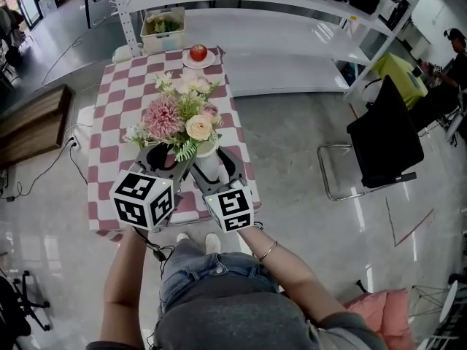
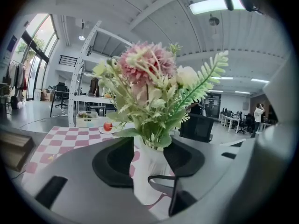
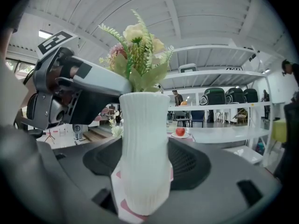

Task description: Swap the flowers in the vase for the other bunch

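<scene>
A person stands at the near edge of a table (image 1: 117, 108) covered in a red-and-white checked cloth, with a gripper in each hand reaching over it. The white ribbed vase (image 1: 207, 165) stands upright close to the table's right edge, toward the near right corner. In it is a bunch of flowers (image 1: 179, 119) with a big pink bloom, a cream rose and green fern sprigs. The right gripper (image 3: 145, 162) comes in nearly level, and its two dark pads are closed on the waist of the vase, one on each side. The left gripper (image 2: 149, 155) sits just beside it on the left, at the height of the vase mouth. Its jaws stand apart, with the neck of the vase and the leafy stems between them, and the pads do not press on either. The other bunch (image 1: 182, 82), mostly white blossoms, lies on the cloth just beyond the vase, toward the far edge. Past it, at the far right corner, a red apple sits on a small plate (image 1: 198, 53), and a pale basket (image 1: 162, 29) stands at the far edge beside it.
</scene>
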`<state>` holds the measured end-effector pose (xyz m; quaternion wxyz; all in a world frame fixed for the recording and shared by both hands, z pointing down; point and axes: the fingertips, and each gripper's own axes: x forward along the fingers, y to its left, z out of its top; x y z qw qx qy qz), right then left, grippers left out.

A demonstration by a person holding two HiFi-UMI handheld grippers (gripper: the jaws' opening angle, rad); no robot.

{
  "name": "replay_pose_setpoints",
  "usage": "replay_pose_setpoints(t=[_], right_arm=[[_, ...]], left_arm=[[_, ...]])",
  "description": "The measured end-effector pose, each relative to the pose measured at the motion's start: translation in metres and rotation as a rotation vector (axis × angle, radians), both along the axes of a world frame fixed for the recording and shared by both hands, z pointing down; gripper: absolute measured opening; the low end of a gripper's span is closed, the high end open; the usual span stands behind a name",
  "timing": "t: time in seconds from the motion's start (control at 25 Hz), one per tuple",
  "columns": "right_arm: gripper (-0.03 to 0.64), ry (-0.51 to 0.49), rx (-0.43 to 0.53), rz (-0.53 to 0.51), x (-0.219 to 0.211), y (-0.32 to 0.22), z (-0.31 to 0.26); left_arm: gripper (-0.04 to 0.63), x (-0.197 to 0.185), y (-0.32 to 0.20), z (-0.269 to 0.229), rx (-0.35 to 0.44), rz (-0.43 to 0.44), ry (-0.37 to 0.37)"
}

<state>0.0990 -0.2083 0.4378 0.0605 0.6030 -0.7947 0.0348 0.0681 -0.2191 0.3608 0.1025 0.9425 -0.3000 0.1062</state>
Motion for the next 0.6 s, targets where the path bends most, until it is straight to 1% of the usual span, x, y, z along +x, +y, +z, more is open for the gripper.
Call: replay_pose_setpoints(t=[0.28,0.6], right_arm=[[0.311,-0.005,-0.013,0.000,0.000,0.000,-0.001],[0.311,0.000,-0.012,0.004,-0.001,0.001,0.000]], left_arm=[[0.209,-0.004,0.006,-0.001,-0.066,0.036,0.063],[0.215,-0.017,0.012,0.010,-0.096,0.042,0.102]])
